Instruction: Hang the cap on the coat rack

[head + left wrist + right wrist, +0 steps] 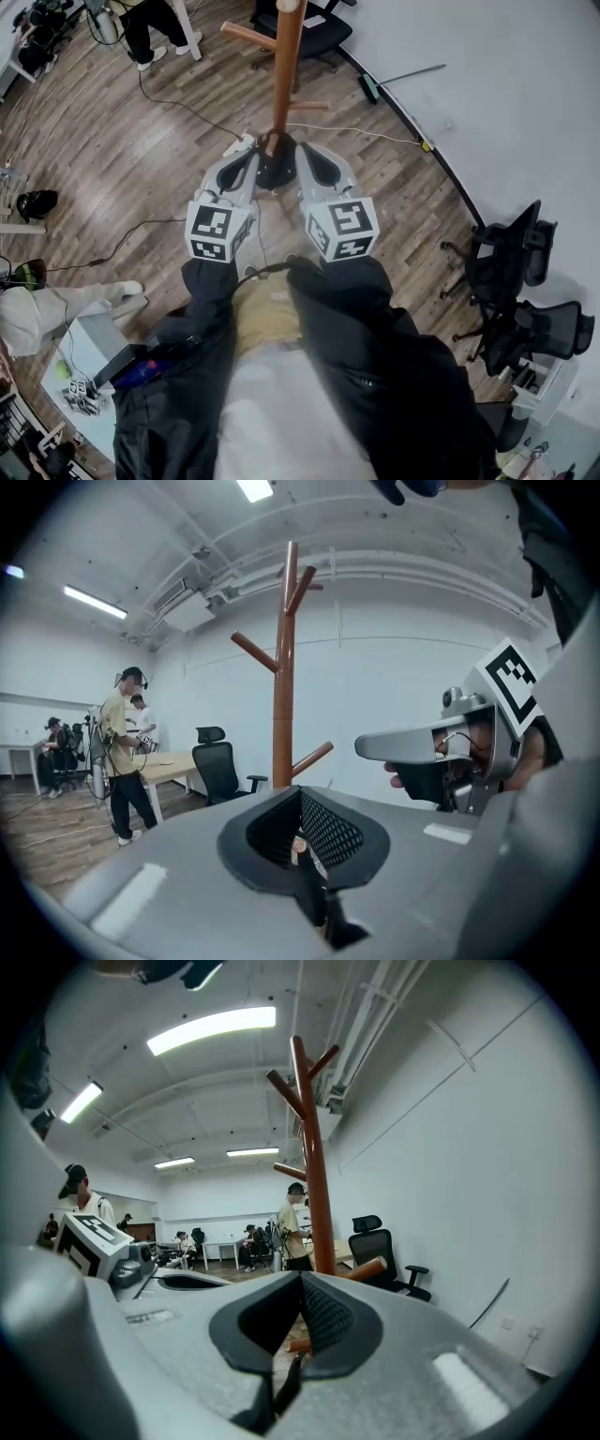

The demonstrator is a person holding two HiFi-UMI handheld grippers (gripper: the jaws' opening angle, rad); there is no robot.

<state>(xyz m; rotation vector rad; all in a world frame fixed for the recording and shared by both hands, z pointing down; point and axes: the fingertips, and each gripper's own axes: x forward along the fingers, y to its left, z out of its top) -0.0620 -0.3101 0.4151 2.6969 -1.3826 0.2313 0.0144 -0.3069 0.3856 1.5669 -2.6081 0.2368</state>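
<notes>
The brown wooden coat rack [286,66] rises from a dark round base [277,171] straight ahead of both grippers. It stands tall with angled pegs in the left gripper view [283,667] and in the right gripper view [314,1166]. My left gripper [246,161] is shut, its dark pads [323,832] meeting with nothing between them. Level with it, on the other side of the pole, my right gripper [311,155] also looks shut and empty [298,1335]. No cap shows in either pair of jaws. A dark shape at the top edge [412,487] cannot be made out.
Black office chairs stand at the right [506,272] and behind the rack [314,33]. Cables [178,103] trail over the wood floor. A long-handled tool [403,80] lies by the curved white wall. People stand at desks to the left [127,752]. A small table [84,356] sits lower left.
</notes>
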